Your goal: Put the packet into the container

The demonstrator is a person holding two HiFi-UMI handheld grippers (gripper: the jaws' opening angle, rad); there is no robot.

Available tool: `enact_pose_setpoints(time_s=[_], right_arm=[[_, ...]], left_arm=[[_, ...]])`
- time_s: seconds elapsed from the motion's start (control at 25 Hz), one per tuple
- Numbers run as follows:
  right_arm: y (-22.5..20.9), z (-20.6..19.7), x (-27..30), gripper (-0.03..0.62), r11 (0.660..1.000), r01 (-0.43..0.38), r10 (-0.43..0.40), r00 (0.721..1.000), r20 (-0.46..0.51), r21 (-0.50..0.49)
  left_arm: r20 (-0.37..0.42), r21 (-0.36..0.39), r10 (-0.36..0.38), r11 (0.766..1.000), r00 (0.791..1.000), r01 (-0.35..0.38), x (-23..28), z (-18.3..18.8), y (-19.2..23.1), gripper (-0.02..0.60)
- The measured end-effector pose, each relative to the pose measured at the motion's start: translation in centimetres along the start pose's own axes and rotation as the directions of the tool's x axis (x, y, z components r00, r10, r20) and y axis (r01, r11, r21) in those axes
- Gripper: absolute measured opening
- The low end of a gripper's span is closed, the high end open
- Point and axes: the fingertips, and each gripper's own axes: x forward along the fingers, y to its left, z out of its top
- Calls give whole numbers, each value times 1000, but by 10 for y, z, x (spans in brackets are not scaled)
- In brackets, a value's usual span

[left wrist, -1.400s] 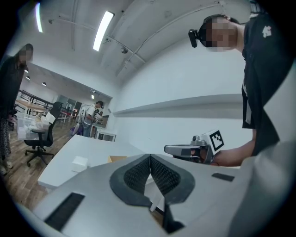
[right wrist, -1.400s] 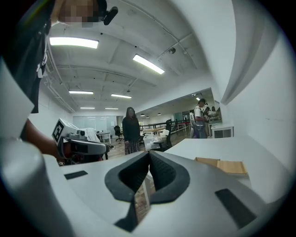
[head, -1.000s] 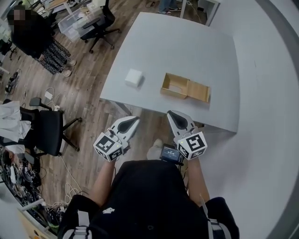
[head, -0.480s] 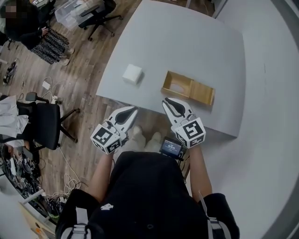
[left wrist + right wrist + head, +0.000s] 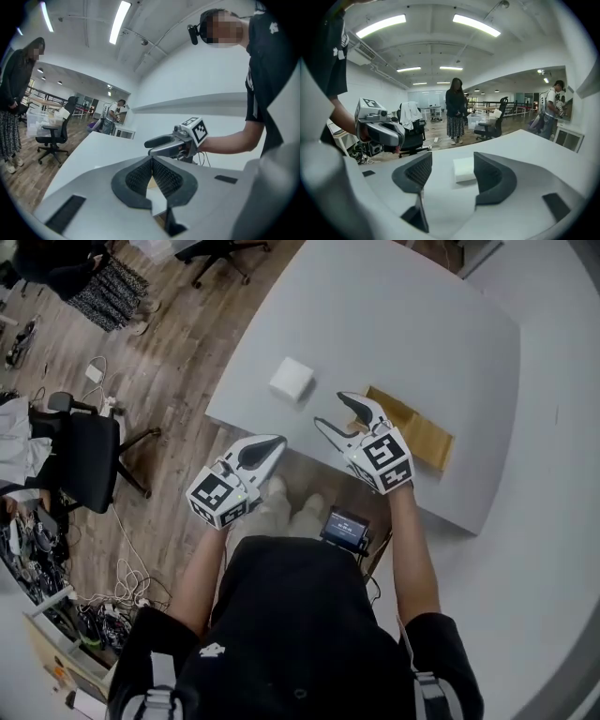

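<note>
A small white packet lies near the front edge of the grey table. To its right stands an open wooden container, partly hidden behind my right gripper. That gripper hangs over the table's front edge, and its jaws have just been opening with nothing between them. In the right gripper view the packet lies on the table beyond the parted jaws. My left gripper is shut and empty, and it hovers just off the table's edge below the packet. Its pads meet.
A black office chair and cables stand on the wooden floor to the left. A person stands at the far left. A small screen device hangs at my waist. More people and chairs show beyond the table in both gripper views.
Both grippers have moved forward toward the table. The right one went from shut below the table's edge to open over it, beside the container. The left one stays shut.
</note>
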Motion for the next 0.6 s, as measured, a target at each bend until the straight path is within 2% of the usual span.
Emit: enact_pose_setpoints(time_s=[0.16,0.32,0.44,0.6], right_arm=[[-8,0,59,326,996,-82,76,990,-115,-40],[-18,-13,111,384,989,-121,101,969,-225,-80],[-26,-36,142,431,986,-141,108,943,-315,-84],[-34,-67,175,448,985,-153,103,902,-420,-86]], left_arm=[[-17,-3,55,998,998,-55,-10,-4,36,9],[-31,-11,90,996,995,-90,-14,-12,57,8],[-35,-39,109,993,993,-110,-14,-26,67,8],[-61,-64,115,991,991,-119,-15,-46,78,8]])
